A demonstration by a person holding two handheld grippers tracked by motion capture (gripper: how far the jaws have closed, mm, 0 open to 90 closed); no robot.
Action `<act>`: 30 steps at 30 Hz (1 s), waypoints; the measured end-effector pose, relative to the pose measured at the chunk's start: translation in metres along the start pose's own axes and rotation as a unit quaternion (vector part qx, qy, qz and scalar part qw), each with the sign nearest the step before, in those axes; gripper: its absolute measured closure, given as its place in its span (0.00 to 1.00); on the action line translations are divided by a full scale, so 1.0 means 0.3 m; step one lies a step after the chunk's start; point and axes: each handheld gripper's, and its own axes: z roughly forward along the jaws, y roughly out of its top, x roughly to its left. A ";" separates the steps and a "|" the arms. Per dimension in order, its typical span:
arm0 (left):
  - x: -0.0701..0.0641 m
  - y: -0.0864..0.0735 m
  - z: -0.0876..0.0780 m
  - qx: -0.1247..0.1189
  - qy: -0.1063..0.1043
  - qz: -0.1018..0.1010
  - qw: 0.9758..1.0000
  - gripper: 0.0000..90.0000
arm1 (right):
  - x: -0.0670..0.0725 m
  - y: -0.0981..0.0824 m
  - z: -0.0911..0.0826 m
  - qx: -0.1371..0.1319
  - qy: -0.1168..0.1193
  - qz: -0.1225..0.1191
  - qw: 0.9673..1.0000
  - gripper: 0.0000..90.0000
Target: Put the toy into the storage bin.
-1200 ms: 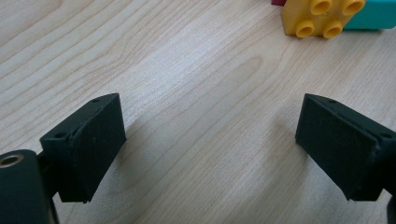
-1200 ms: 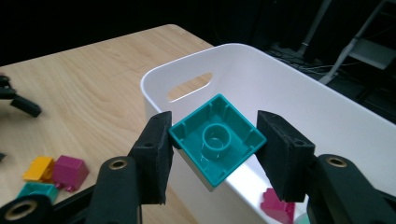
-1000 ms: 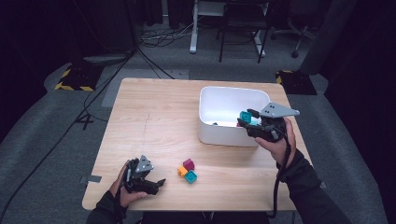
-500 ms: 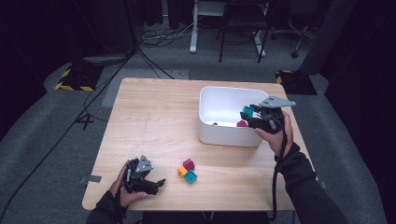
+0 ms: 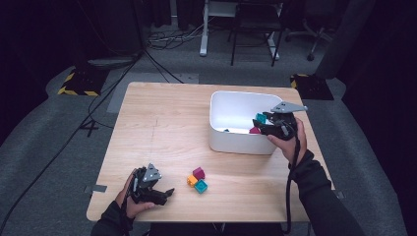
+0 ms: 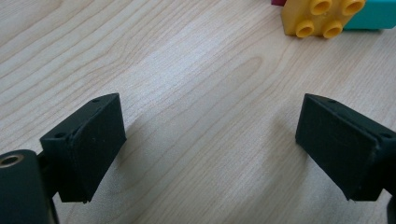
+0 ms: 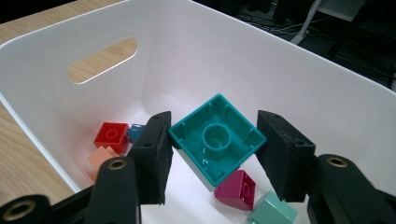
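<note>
My right gripper [image 5: 259,124] is shut on a teal brick [image 5: 261,118] and holds it inside the white bin [image 5: 236,141], over its right end. In the right gripper view the teal brick [image 7: 217,140] hangs hollow side toward the camera, pinched corner to corner by the right gripper [image 7: 215,128] above the bin floor. My left gripper [image 5: 165,192] rests on the table near the front left, open with nothing in it. The left gripper view has the left gripper [image 6: 210,140] with its jaws wide apart over bare wood.
Three loose bricks lie together right of the left gripper: magenta [image 5: 198,172], yellow [image 5: 192,180] and teal [image 5: 201,186]. On the bin floor sit a red brick [image 7: 111,135], a blue one [image 7: 136,132], a peach one [image 7: 100,161], a magenta one [image 7: 236,189] and a mint one [image 7: 273,210].
My right gripper has carried the teal brick left and down, from above the bin's right rim into the bin. The left gripper has stayed put.
</note>
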 end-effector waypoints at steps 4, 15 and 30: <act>0.000 0.000 0.000 0.000 0.002 0.001 1.000 0.10 | 0.000 -0.002 -0.005 -0.001 0.000 0.001 1.000 0.49; 0.000 0.000 0.000 0.000 0.000 0.000 1.000 0.10 | 0.021 0.001 -0.055 -0.019 0.017 -0.006 1.000 0.47; 0.000 0.000 -0.001 0.000 0.003 0.002 1.000 0.10 | 0.172 -0.039 -0.138 -0.044 0.088 -0.046 0.994 0.47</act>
